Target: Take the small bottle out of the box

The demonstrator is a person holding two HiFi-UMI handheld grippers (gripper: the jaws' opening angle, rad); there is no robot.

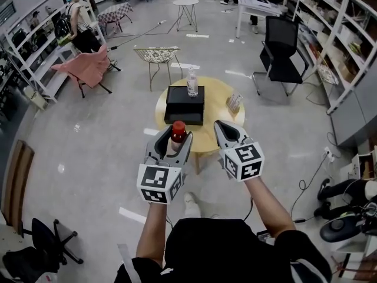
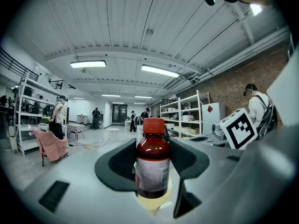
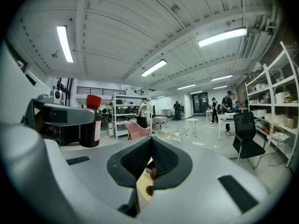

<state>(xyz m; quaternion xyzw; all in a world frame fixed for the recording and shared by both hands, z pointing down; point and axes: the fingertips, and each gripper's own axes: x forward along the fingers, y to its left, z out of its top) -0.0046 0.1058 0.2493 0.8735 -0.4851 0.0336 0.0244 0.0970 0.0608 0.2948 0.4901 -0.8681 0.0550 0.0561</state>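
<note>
In the head view, my left gripper point(image 1: 175, 143) holds the small bottle point(image 1: 178, 133) by its body, red cap up. It hangs near the table's point(image 1: 221, 102) close edge, clear of the black box point(image 1: 185, 104). I judge the bottle already out, so the work now is to hold it upright and choose a bare patch of table before lowering. The right gripper point(image 1: 222, 131) hovers beside it, carrying nothing. From here I cannot see into the box, and I cannot tell whether the clear bottle point(image 1: 192, 82) stands on it or behind it.

In the left gripper view, both pads press the bottle's sides. Its base sits low between them and its label is unreadable.

In the right gripper view, the jaws meet with nothing between them.
</note>
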